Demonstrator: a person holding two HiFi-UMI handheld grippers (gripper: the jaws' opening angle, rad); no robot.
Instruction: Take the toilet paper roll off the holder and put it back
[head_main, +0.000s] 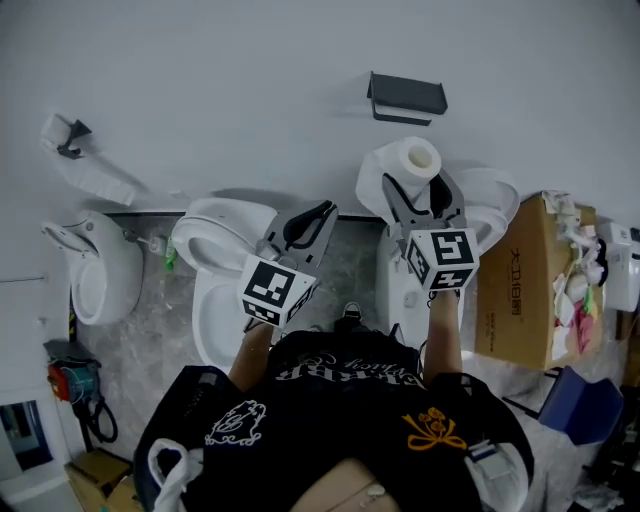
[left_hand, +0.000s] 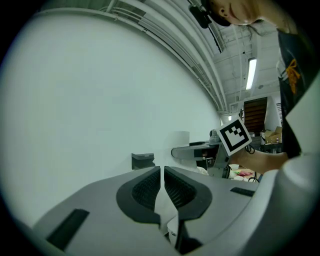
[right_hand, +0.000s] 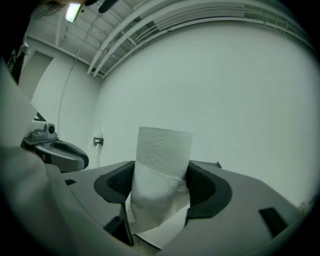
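The toilet paper roll (head_main: 418, 158) is off the holder (head_main: 405, 97), clamped between the right gripper (head_main: 418, 190) fingers. The left gripper (head_main: 316, 214) fingers are nearly together, empty. Remaining: refit the roll.

Three cameras, all turned toward one white wall

The head view looks steeply down from above the person, seeing the wall (head_main: 250, 80), the dark holder (head_main: 407, 97), the left hand-held gripper (head_main: 318, 212) and the right hand-held gripper (head_main: 418, 190) from behind. The left gripper view looks about level along its own jaws at the wall, and shares the holder (left_hand: 143, 160) and the right hand-held gripper (left_hand: 181, 150) with the head view. The right gripper view sits very close to the toilet paper roll (right_hand: 162, 175), which fills its centre.
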